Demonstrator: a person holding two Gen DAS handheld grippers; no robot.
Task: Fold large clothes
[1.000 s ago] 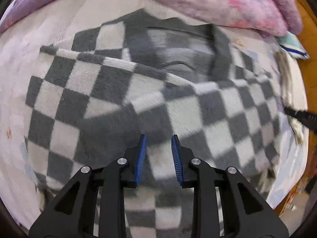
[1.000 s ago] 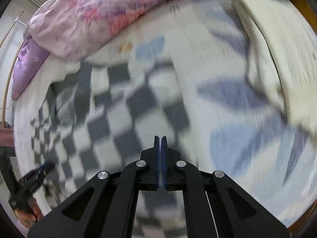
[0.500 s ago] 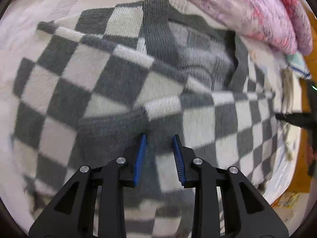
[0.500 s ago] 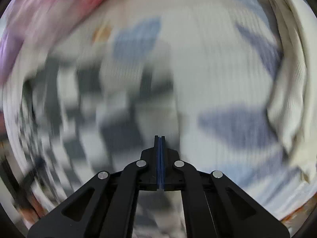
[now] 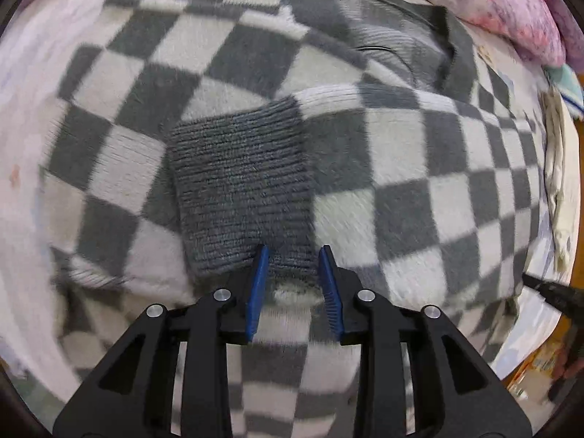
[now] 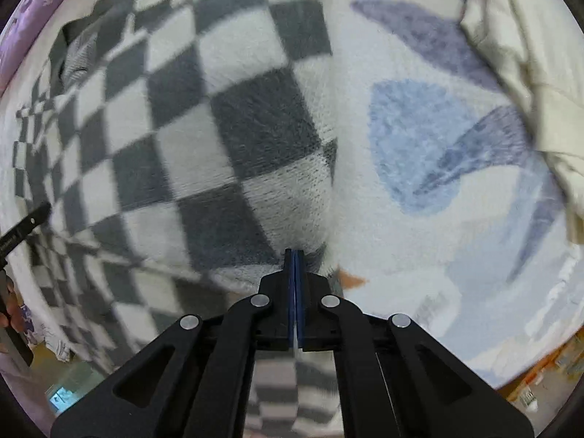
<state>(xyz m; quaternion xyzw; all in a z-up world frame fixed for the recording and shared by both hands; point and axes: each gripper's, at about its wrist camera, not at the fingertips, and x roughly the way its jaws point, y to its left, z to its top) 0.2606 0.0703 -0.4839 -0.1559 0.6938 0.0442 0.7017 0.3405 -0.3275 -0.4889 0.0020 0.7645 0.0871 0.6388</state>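
Note:
A grey-and-white checked sweater [image 5: 401, 189] lies spread on the bed, one sleeve folded across its body. The sleeve ends in a ribbed grey cuff [image 5: 237, 189]. My left gripper [image 5: 292, 273] points straight down at the cuff's near end. Its blue pads stand apart, and the cuff's edge lies in the gap. My right gripper [image 6: 294, 255] is shut, with its tips at the right-hand edge of the sweater [image 6: 189, 116] near a lower corner. No cloth shows between its pads. The right gripper's tip [image 5: 547, 288] shows at the left wrist view's right edge.
The bedsheet [image 6: 419, 138] is white with blue leaf shapes. A pink floral quilt [image 5: 492, 0] lies beyond the collar, and a cream cloth [image 6: 529, 73] is heaped to the right. The bed's edge and the floor show at lower right [image 5: 547, 365].
Both cameras have come down closer to the sweater. My left gripper moved over onto the grey cuff. My right gripper swung from the open sheet to the sweater's right edge.

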